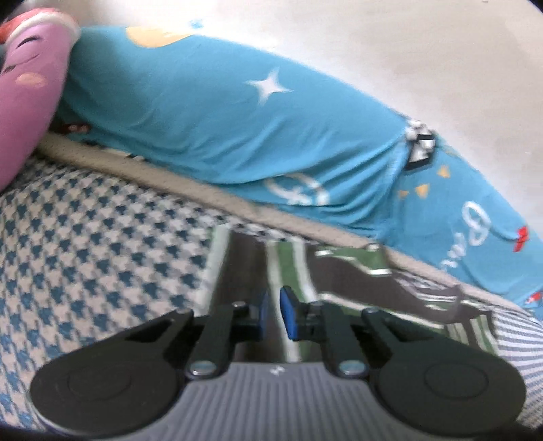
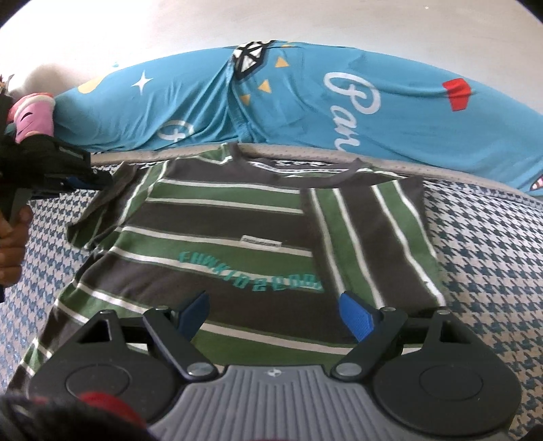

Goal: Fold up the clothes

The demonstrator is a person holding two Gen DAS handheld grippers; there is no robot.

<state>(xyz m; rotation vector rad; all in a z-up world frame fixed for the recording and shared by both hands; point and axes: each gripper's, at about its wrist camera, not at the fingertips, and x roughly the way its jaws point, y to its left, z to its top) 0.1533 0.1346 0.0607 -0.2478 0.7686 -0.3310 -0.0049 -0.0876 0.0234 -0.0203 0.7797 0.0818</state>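
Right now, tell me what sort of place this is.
Probably a bedroom at home: the striped T-shirt lies on a bed with a houndstooth cover, blue cartoon-print pillows rest against a plain wall, and a pink plush toy sits beside them.

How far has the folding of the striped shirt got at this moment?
Done: the striped shirt lies flat on the houndstooth bed cover, its right side already folded inward. In hand: the left gripper sits at the left sleeve, nearly closed; a grip isn't clear. The right gripper hovers open. Left: the other side and the final fold.
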